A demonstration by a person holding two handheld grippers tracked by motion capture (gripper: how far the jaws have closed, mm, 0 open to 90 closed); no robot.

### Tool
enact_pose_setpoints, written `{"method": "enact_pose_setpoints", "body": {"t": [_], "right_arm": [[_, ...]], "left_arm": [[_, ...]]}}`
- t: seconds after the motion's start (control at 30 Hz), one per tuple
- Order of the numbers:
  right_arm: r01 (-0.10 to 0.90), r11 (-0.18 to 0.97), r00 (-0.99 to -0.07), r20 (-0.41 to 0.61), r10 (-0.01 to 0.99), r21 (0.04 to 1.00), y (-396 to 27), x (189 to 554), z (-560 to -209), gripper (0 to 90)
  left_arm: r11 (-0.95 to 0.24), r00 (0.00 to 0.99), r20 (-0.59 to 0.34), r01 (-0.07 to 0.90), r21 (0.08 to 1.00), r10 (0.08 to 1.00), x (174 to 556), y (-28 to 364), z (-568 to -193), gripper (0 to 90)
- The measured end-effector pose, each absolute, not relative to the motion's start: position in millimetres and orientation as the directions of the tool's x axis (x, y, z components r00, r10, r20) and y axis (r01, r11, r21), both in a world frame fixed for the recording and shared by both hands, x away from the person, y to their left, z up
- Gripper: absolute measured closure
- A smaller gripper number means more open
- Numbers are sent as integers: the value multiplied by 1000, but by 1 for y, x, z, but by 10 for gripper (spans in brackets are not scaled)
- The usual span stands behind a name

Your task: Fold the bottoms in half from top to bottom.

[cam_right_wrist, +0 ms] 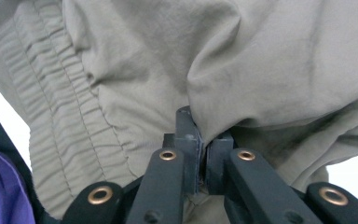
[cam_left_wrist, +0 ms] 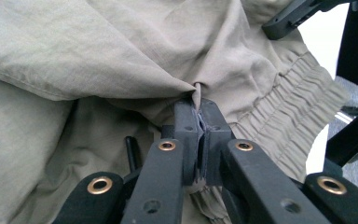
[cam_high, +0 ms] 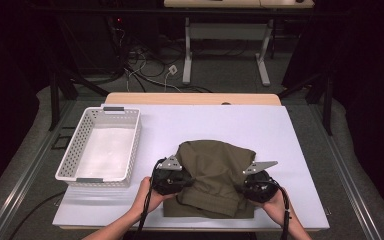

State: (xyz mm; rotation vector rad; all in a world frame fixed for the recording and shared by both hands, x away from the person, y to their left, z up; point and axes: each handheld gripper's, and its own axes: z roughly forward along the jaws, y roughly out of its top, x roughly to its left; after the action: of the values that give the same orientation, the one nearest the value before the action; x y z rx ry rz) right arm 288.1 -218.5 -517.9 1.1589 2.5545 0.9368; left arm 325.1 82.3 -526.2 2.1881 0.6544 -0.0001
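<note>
Garment (cam_high: 215, 170) is showing plain olive-khaki, no print, gathered waistband (cam_left_wrist: 289, 102) in the same shade. Grippers are reading black, left gripper (cam_left_wrist: 199, 122) and right gripper (cam_right_wrist: 200, 135), with brass-coloured rivets and grey top plates. Basket (cam_high: 130, 150) is looking white with grey handles, perforated walls. Table cover (cam_high: 260, 130) is showing white.

No readable text, label, brand, number or sign anywhere.

Olive-green garment (cam_high: 212, 175) with gathered waistband, crumpled at table's near edge
</note>
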Motion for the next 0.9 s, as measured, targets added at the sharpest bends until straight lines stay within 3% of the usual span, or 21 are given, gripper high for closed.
{"method": "enact_pose_setpoints", "body": {"t": [0.07, 0.13, 0.23, 0.3, 0.37, 0.47, 0.53, 0.7, 0.9], "right_arm": [[618, 517, -678, 69, 732, 593, -217, 290, -523, 788], [624, 515, -669, 61, 741, 588, -219, 293, -524, 626], [628, 492, -656, 70, 752, 604, -225, 294, -518, 396], [629, 464, -639, 75, 766, 624, -230, 295, -513, 307], [618, 442, -627, 70, 776, 650, -236, 296, -506, 271], [601, 403, -601, 58, 797, 690, -245, 297, -497, 268], [582, 365, -571, 45, 820, 727, -249, 301, -494, 334], [598, 314, -484, 19, 875, 737, -255, 332, -500, 454], [634, 273, -444, 51, 895, 723, -250, 369, -512, 575]], "left_arm": [[-539, 863, -204, 456, 708, 462, 329, 81, -531, 856], [-542, 860, -202, 461, 703, 468, 332, 83, -532, 813], [-542, 854, -199, 468, 698, 481, 336, 87, -528, 632], [-537, 847, -186, 470, 700, 499, 338, 91, -523, 473], [-520, 836, -181, 476, 709, 519, 340, 95, -518, 374], [-484, 823, -174, 473, 736, 540, 346, 99, -507, 310], [-460, 816, -170, 469, 754, 552, 352, 100, -499, 296], [-397, 758, -140, 478, 784, 637, 377, 97, -489, 334], [-397, 690, -122, 541, 741, 713, 412, 86, -503, 364]]}}
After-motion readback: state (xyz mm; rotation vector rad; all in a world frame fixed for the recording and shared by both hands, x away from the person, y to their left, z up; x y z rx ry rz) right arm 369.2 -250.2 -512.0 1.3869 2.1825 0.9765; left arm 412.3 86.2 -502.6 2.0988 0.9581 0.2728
